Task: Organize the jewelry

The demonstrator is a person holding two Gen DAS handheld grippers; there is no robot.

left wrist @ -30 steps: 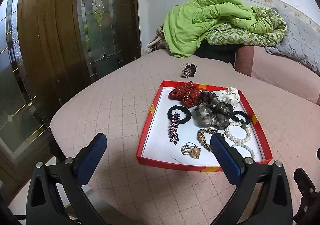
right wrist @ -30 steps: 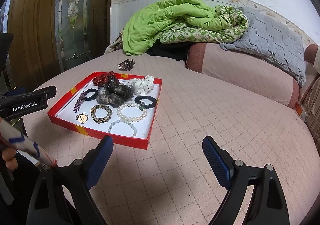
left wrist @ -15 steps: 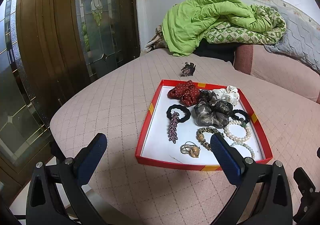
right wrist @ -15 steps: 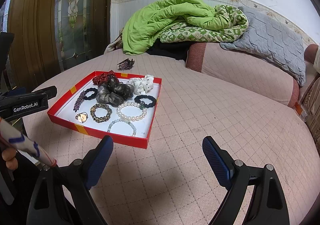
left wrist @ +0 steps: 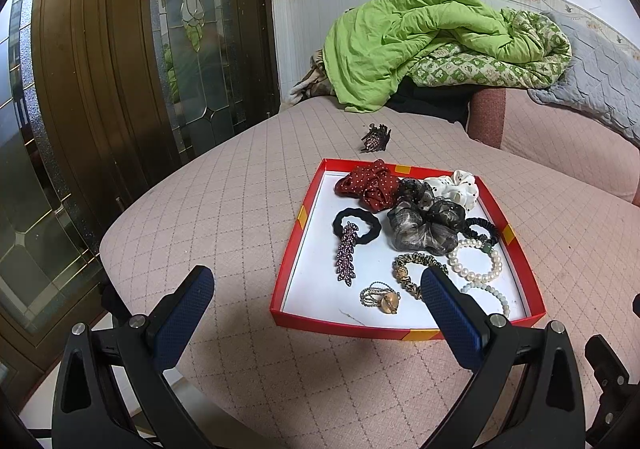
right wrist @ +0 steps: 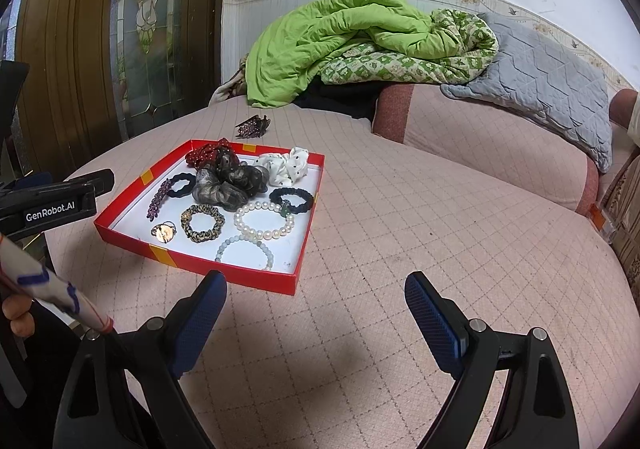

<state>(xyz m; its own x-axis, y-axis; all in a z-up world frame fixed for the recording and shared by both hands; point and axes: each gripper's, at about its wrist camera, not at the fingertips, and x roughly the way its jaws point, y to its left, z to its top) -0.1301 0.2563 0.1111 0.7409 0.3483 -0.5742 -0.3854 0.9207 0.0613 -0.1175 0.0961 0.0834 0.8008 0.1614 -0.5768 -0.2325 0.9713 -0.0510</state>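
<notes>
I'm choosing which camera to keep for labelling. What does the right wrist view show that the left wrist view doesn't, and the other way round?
Only the right wrist view shows the whole grey quilted pillow, the left tool's body marked GenRobot.AI and the person's sleeve.

Only the left wrist view shows the full dark wooden door beside the bed.

Both show the red tray of hair ties and bracelets, the hair clip beyond it, the green blanket, and their own open, empty claw: left claw, right claw.
</notes>
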